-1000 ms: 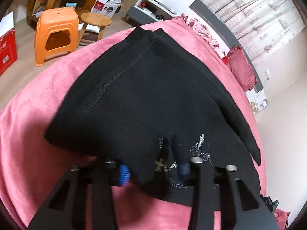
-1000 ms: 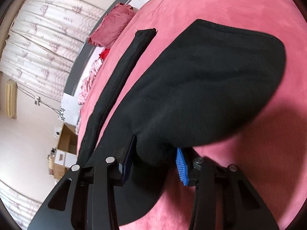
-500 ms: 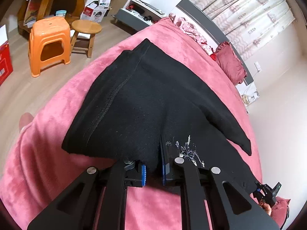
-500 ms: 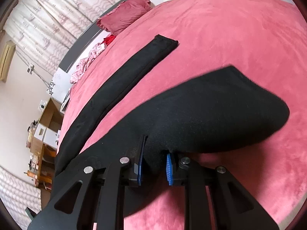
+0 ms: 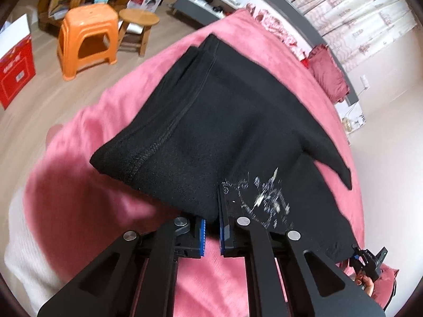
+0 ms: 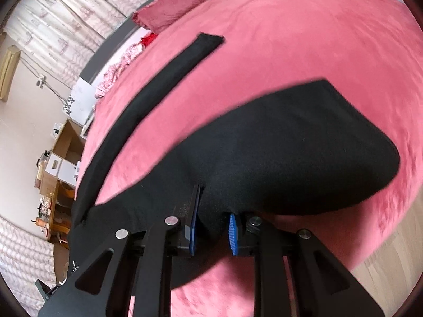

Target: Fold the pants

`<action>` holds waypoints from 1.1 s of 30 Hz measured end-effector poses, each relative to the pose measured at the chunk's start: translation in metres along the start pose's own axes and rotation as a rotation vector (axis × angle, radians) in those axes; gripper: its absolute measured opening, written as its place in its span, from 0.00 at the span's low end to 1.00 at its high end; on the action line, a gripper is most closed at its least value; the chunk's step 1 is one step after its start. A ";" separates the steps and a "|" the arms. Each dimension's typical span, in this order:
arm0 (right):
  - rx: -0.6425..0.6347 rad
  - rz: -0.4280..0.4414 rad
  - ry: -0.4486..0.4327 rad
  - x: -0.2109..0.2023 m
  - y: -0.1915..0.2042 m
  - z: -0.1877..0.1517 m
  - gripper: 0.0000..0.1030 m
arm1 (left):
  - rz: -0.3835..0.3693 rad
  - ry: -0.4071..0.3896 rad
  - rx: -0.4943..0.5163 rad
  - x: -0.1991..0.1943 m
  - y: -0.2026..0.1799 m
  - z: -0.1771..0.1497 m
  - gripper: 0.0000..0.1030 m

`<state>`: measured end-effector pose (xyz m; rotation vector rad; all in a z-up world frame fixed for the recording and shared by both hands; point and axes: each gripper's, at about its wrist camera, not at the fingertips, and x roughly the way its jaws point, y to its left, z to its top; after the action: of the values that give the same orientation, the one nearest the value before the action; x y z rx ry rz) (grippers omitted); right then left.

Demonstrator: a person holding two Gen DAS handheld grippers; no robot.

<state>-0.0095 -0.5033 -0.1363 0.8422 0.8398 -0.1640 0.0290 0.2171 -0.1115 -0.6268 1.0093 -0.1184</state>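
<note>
Black pants (image 5: 216, 121) lie on a pink bed (image 5: 87, 192). In the left wrist view my left gripper (image 5: 211, 227) is shut on the waist edge beside a silver print (image 5: 264, 198) and holds that part folded over. In the right wrist view my right gripper (image 6: 212, 229) is shut on one black pant leg (image 6: 290, 158), lifted and folded over the bed (image 6: 304, 47). The other leg (image 6: 158, 84) lies flat and stretches toward the pillows. The right gripper also shows at the far right of the left wrist view (image 5: 368, 261).
An orange plastic stool (image 5: 87, 37) and a round wooden stool (image 5: 138, 25) stand on the wooden floor beside the bed. A red box (image 5: 15, 68) sits at the left. Red pillows (image 6: 169, 13) and a grey headboard (image 6: 111, 50) lie at the bed's far end.
Both grippers closed on the pants during the last second. The held cloth has been carried across the bed, and the raised leg has sunk lower over the blanket.
</note>
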 end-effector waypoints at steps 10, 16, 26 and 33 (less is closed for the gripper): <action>0.113 0.056 -0.055 -0.010 -0.038 0.002 0.64 | 0.008 -0.050 -0.136 -0.022 0.025 -0.006 0.35; 0.358 0.095 -0.135 -0.014 -0.105 0.025 0.57 | 0.096 -0.259 -0.073 -0.059 0.011 0.006 0.40; 0.203 -0.008 -0.170 -0.032 -0.102 0.079 0.11 | 0.003 -0.110 0.324 0.047 -0.095 0.016 0.41; -0.044 -0.172 -0.185 -0.027 -0.076 0.096 0.11 | 0.150 -0.020 0.397 0.103 -0.097 0.006 0.41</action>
<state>-0.0045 -0.6276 -0.1264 0.7015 0.7386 -0.3677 0.1076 0.1020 -0.1344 -0.1897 0.9756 -0.1750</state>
